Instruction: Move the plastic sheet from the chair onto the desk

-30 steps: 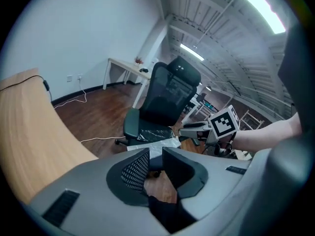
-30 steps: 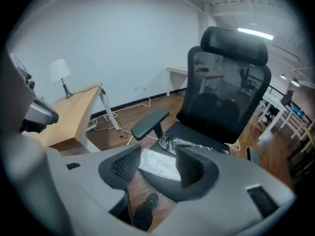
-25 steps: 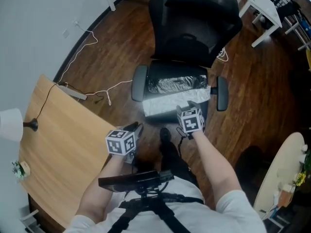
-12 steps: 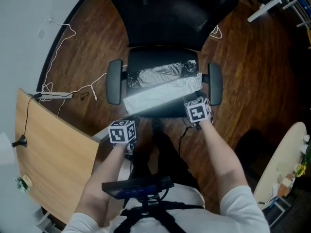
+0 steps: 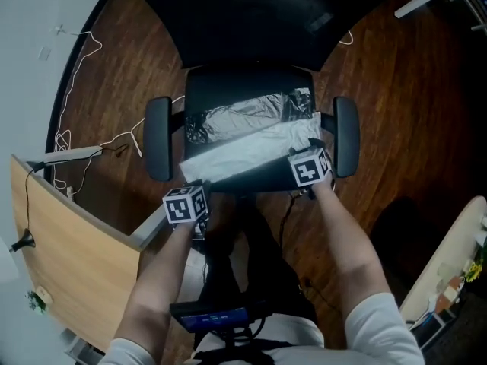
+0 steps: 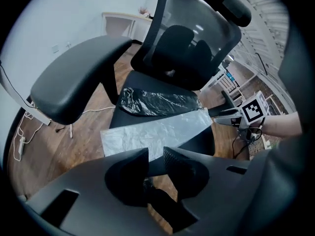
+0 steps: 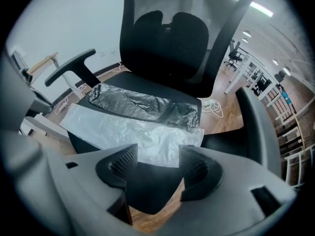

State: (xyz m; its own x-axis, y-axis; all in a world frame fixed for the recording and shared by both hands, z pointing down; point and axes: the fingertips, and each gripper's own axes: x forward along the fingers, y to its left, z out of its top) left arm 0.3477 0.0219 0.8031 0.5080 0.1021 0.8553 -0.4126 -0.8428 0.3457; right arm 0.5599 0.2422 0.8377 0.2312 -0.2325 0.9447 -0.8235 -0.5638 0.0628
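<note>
Lying across the front of the chair [image 5: 243, 82] seat, the plastic sheet [image 5: 251, 154] is spread flat and pale. Its long side is slanted from the seat's front left corner up toward the right armrest [image 5: 346, 135]. Just behind it, meeting its far edge, a crumpled dark film [image 5: 243, 116] is laid along the middle of the seat.

The right gripper [image 7: 158, 156] is held at the sheet's right end and pointed steeply down. Its jaws have just been opening and are set wide apart; the sheet's near edge is seen beyond the gap, and nothing is pressed by the pads.

The left gripper [image 6: 155, 154] is held just off the seat's front left corner, near the sheet's left end. Its jaws are parted by only a narrow gap, and nothing is clamped between them.

The wooden worktop [image 5: 68, 257] is seen to the left of the person's left arm, apart from the chair. A dark wood floor [image 5: 396, 128] is seen around the chair.
</note>
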